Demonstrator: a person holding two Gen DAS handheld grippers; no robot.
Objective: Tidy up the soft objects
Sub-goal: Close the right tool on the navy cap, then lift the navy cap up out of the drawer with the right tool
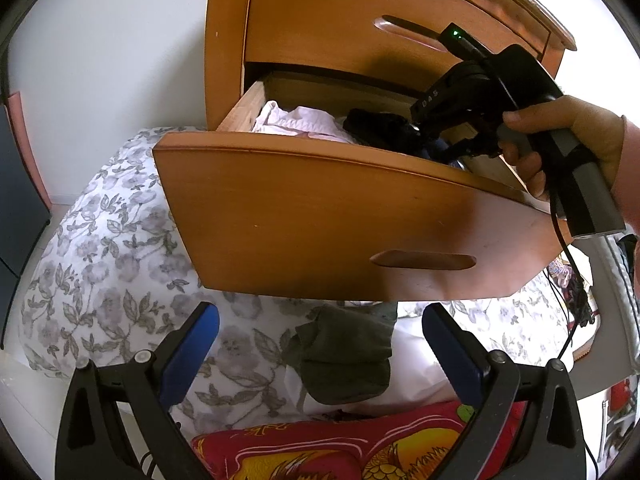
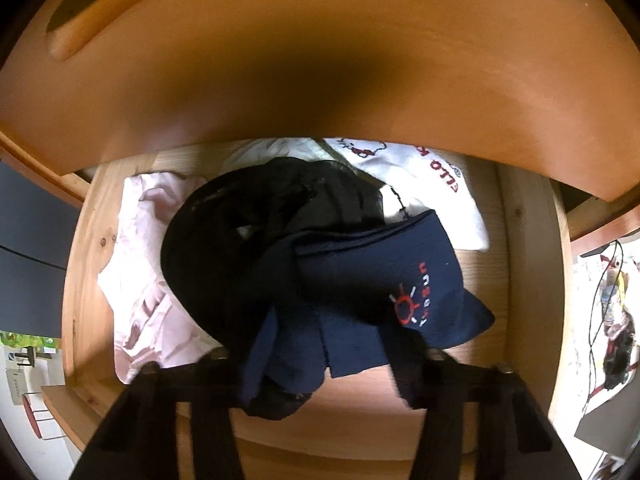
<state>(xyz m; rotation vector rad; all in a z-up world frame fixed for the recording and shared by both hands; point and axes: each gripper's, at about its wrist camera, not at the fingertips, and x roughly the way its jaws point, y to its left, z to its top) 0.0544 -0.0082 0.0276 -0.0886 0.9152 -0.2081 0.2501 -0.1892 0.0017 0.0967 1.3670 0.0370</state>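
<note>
Open drawer (image 1: pixel 320 216) of an orange-brown wooden chest, pulled out, pale wood inside.

Contents, seen from the right wrist: a navy knitted sock with a red sun emblem (image 2: pixel 384 280) lies on top, partly over a black sheer garment (image 2: pixel 248 232); a pale pink crumpled cloth (image 2: pixel 140 280) sits at the left; a white cloth with red lettering (image 2: pixel 432 184) lies at the back right.

Right gripper (image 2: pixel 320 364): points steeply down into the drawer, its black fingers (image 2: pixel 208 408) straddling the navy sock's lower end; whether the fingers press on the fabric cannot be told. A hand (image 1: pixel 568 140) grips its handle.

Left gripper (image 1: pixel 320 344): blue-padded fingers (image 1: pixel 192 352) spread wide and released, holding nothing, above an olive-green folded garment (image 1: pixel 344 356) on a grey floral bedcover (image 1: pixel 120 272); a red and yellow printed cloth (image 1: pixel 328 452) lies nearer the camera.
</note>
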